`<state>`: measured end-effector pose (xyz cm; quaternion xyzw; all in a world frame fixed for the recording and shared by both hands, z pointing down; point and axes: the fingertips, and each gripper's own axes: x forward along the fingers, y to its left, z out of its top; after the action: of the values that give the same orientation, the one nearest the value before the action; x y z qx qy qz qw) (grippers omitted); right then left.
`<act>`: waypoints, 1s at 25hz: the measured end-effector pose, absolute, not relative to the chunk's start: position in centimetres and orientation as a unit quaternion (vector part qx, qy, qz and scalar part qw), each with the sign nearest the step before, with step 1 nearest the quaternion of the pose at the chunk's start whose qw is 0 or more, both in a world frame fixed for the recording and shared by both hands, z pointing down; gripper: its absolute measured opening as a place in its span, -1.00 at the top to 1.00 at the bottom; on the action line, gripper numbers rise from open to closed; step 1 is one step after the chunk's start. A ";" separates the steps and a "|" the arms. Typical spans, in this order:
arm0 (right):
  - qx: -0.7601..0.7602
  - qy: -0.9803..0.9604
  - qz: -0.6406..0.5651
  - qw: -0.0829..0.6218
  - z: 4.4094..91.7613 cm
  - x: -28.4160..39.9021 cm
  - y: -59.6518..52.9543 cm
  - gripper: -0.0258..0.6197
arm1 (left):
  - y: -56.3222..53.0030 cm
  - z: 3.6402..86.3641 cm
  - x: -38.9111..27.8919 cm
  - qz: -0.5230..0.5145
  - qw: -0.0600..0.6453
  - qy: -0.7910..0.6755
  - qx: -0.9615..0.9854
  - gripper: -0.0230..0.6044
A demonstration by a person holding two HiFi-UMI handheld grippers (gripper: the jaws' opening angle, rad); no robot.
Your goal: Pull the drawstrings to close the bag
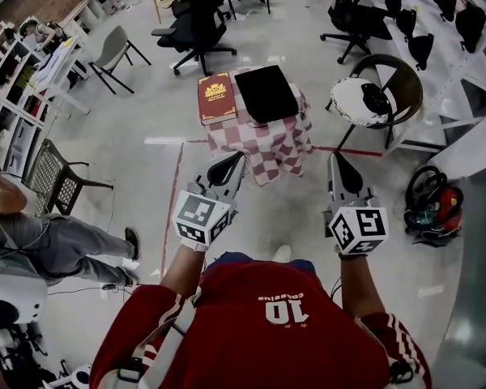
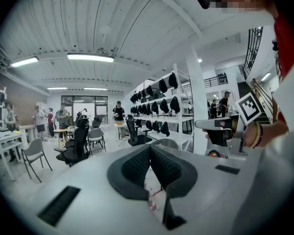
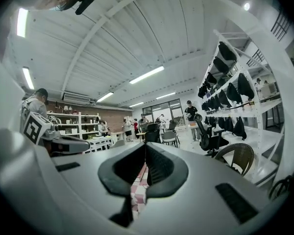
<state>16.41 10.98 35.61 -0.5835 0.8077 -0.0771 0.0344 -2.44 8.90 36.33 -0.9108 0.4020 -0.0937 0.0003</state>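
Bag [image 1: 266, 92]: lay flat on worktop's [image 1: 263, 144] right half, untouched. Held left gripper [image 1: 229, 168] and right gripper [image 1: 345, 173] short of near edge, fingers [image 2: 136, 168] clenched empty, likely readied for reaching in.

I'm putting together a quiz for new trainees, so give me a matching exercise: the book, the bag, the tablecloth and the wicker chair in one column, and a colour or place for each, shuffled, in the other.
Things:
1. book
2. bag
3. tablecloth
4. wicker chair

Descriptions:
A. black, lying to the right of the book
B. red-and-white checks
C. brown, standing at the far right
D. dark red with gold print, left of the bag

Pairs: 1-D, 2-A, 3-B, 4-C
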 end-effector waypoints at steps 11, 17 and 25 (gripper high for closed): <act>-0.571 0.815 -0.089 0.038 36.3 17.1 8.2 0.87 | 5.8 36.0 -1.1 -0.108 0.012 0.407 -0.907 0.93; -0.574 0.814 -0.081 0.038 36.3 16.5 5.5 0.87 | 2.0 36.8 -1.6 -0.082 -0.001 0.431 -0.899 0.93; -0.582 0.809 -0.072 0.029 35.9 16.2 0.5 0.87 | -3.2 37.2 -1.9 -0.071 0.007 0.427 -0.901 0.93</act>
<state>16.19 0.47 35.86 -0.5822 0.8093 -0.0722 0.0292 -1.90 -3.16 37.19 -0.9013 0.4274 -0.0711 0.0067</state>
